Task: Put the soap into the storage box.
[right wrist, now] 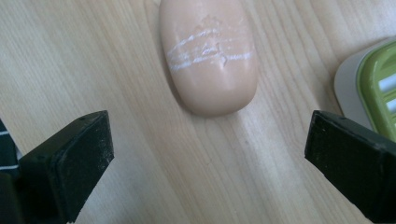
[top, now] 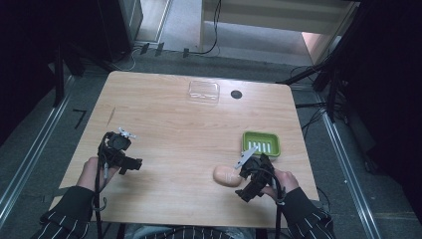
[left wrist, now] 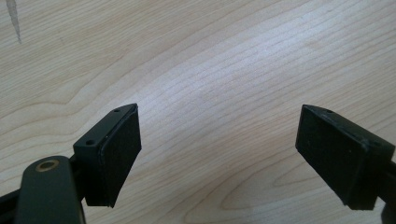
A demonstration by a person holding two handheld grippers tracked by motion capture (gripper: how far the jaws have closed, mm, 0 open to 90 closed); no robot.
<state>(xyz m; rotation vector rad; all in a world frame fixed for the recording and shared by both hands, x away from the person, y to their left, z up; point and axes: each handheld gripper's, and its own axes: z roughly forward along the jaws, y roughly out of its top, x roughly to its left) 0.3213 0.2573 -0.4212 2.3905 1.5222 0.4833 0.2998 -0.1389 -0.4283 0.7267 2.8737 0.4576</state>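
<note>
A peach-coloured oval bar of soap (top: 226,176) (right wrist: 208,53) with white scratch marks lies flat on the wooden table (top: 174,129). A green soap dish (top: 261,144) (right wrist: 378,79) stands just beyond and right of it. My right gripper (top: 244,172) (right wrist: 208,161) is open, its jaws wide apart just short of the soap, with nothing between them. Over bare wood at the table's left stands my left gripper (top: 130,160) (left wrist: 219,154), open and empty.
A clear plastic lid or tray (top: 204,91) lies near the table's far edge, with a small dark round hole (top: 236,94) to its right. Cables and dark stands surround the table on the floor.
</note>
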